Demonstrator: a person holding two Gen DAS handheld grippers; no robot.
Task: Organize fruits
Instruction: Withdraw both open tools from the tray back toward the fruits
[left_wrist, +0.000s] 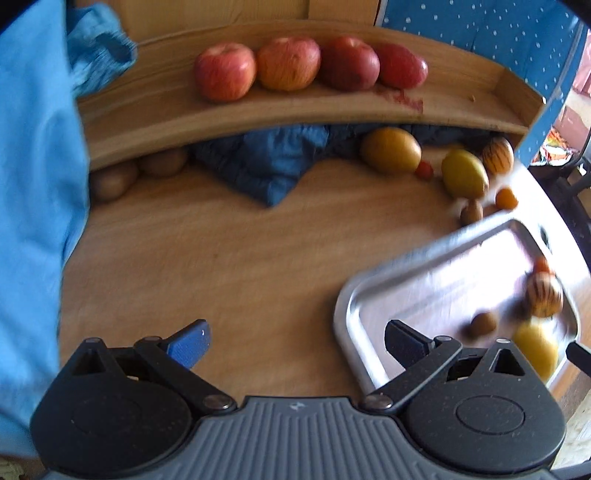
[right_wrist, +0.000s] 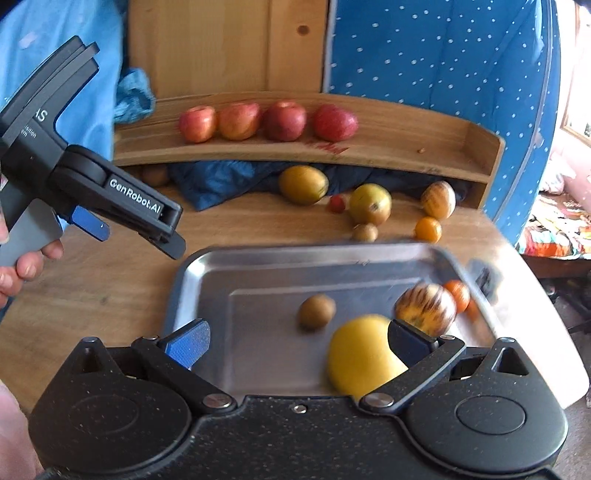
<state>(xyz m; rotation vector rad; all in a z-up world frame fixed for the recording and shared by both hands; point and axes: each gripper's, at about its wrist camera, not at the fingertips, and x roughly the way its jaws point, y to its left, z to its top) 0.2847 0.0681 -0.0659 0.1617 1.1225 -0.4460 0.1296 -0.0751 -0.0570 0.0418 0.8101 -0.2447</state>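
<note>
Wooden tabletop carries a shiny metal tray holding five blurred fruits toward its four o'clock corner, six more loose at its twelve o'clock, while left gripper and right gripper gape empty—roughly halfway.

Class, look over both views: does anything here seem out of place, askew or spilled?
Yes. A red stain marks the shelf beside the apples, and blue cloth lies bunched under it among the fruit.

Brushed-metal tray (dull sheen), smooth wooden table, crumpled blue cloth.
</note>
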